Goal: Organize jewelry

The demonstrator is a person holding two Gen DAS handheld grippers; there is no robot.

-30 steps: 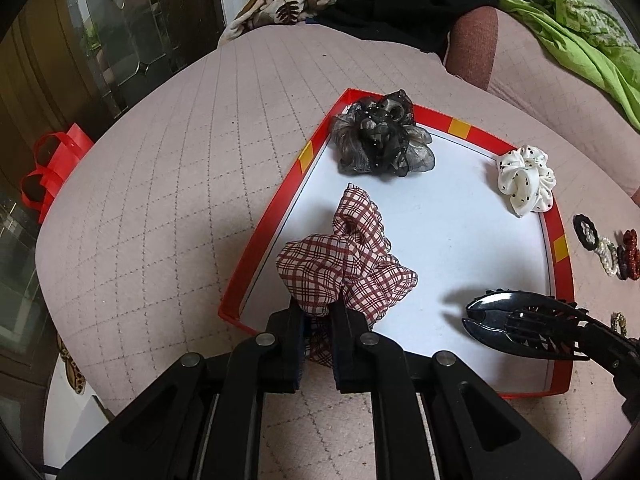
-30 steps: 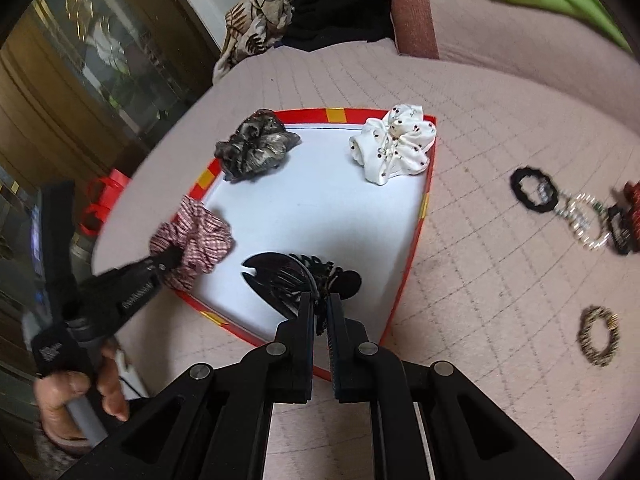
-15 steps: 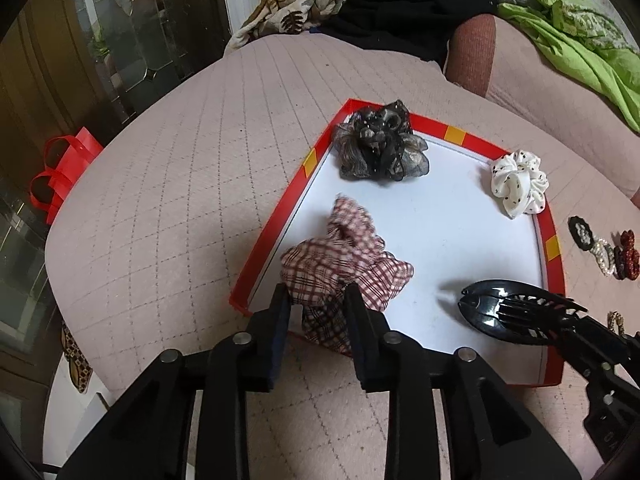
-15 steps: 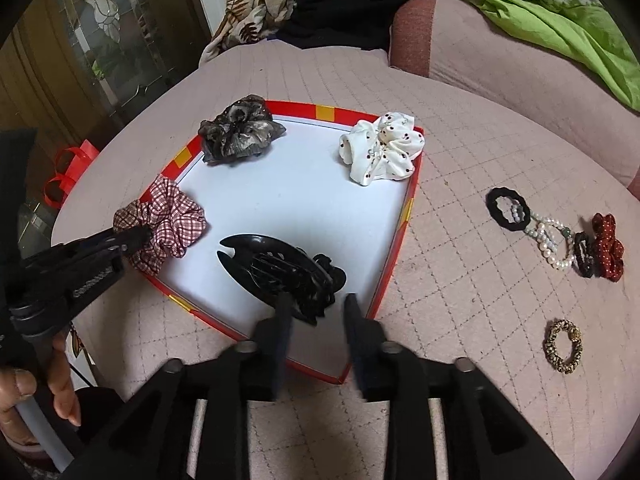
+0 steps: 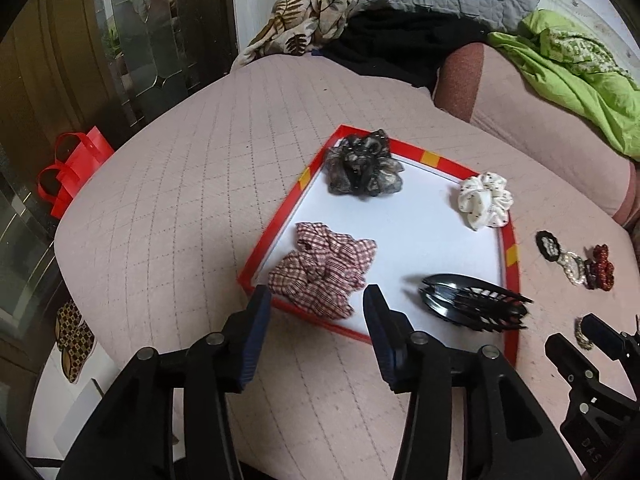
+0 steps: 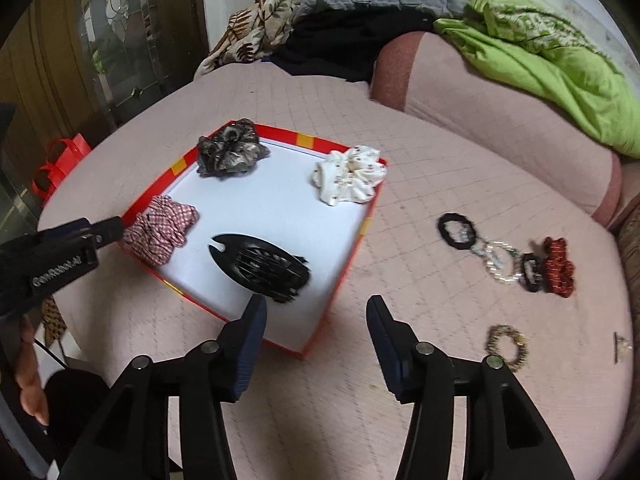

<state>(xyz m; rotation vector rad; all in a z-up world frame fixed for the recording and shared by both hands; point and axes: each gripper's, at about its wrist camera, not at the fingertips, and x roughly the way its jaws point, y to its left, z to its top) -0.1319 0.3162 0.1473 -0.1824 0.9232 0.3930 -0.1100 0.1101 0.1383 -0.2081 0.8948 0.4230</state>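
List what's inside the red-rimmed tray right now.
Inside the tray: plaid scrunchie, dark sheer scrunchie, white dotted scrunchie and black claw clip, all lying apart. Anything beneath the scrunchies is covered.

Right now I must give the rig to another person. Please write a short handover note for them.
Left tongs: open, empty, above the tray's near edge by the plaid scrunchie.
Right tongs: open, empty, near the black hair claw.
In the red-rimmed tray: plaid scrunchie, black hair claw, dark sheer scrunchie, white dotted scrunchie.
On the quilted cover to the right, outside the tray: black hair tie, pearl bracelet, red scrunchie, gold beaded bracelet.
Done: four pieces in the tray. Left: probably the loose pieces.
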